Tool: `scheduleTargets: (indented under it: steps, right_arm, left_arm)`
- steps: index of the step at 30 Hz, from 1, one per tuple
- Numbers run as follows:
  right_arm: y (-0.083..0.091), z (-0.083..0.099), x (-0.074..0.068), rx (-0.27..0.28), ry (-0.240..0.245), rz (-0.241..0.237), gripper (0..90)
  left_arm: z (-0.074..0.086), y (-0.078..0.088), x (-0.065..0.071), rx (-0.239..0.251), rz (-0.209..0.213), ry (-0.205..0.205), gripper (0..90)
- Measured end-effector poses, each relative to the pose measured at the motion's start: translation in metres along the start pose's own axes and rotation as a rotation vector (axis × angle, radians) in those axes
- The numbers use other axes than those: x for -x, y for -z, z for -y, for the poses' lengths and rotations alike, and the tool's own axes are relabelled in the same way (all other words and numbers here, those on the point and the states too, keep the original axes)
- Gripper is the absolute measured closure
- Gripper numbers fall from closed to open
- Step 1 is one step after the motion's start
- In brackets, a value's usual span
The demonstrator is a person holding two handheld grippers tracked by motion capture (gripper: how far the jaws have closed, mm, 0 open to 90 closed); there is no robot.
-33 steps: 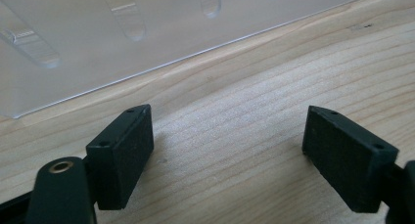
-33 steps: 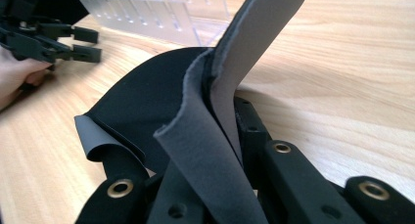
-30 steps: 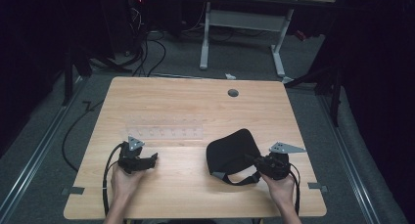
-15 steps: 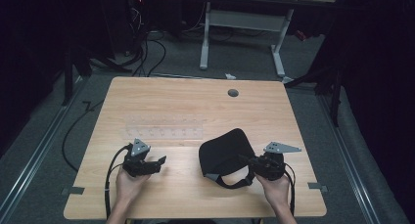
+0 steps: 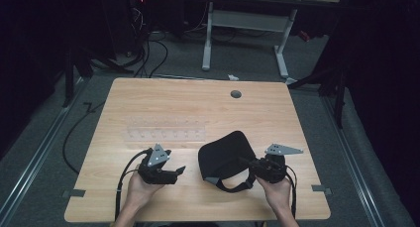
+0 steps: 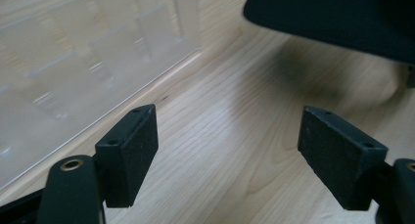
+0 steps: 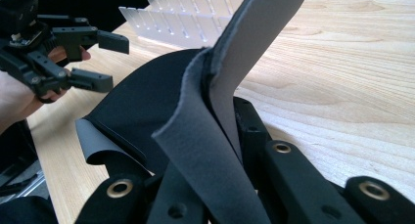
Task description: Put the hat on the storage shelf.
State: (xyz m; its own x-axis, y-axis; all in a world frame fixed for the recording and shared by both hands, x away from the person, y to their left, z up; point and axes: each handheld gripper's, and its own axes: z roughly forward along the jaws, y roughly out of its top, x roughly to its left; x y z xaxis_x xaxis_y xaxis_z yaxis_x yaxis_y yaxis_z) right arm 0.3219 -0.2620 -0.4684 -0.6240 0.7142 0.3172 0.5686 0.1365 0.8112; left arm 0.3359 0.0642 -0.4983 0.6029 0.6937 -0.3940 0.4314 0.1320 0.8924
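The right gripper (image 5: 251,168) is pinching the black mouse pad (image 5: 225,155) tight, lifting its edge off the table (image 5: 198,103) near the clear rack (image 5: 166,134). The left gripper (image 5: 181,170) is wide open, holding nothing. It should be grabbing the pad's other side gently. The right gripper view is showing the pad's grey underside (image 7: 254,43).

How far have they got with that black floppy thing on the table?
Early on. Done: the right gripper is shut on an edge of the black pad, its gripped part bent up. In hand: the left gripper is open, aimed at the pad, with bare table between its pads. Left: a second grip; the clear rack holds nothing.
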Motion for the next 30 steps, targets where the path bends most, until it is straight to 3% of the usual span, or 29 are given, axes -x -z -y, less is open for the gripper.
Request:
scheduleTargets:
  steps: [3, 9, 21, 30]
  right_arm:
    - [-0.001, -0.001, -0.001, -0.001, -0.011, -0.009, 85.0]
    - [-0.004, -0.003, -0.003, -0.011, -0.011, -0.022, 85.0]
    - [-0.016, -0.010, -0.014, -0.051, -0.006, -0.049, 84.6]
    - [-0.019, -0.011, -0.018, -0.049, -0.003, -0.069, 84.6]
  left_arm:
    - [0.000, -0.002, 0.008, -0.004, 0.029, -0.004, 22.4]
    - [0.002, -0.006, 0.025, -0.020, 0.069, -0.052, 21.2]
    - [0.006, -0.010, 0.036, -0.041, 0.109, -0.101, 22.2]
    - [0.008, -0.009, 0.038, -0.043, 0.105, -0.130, 25.3]
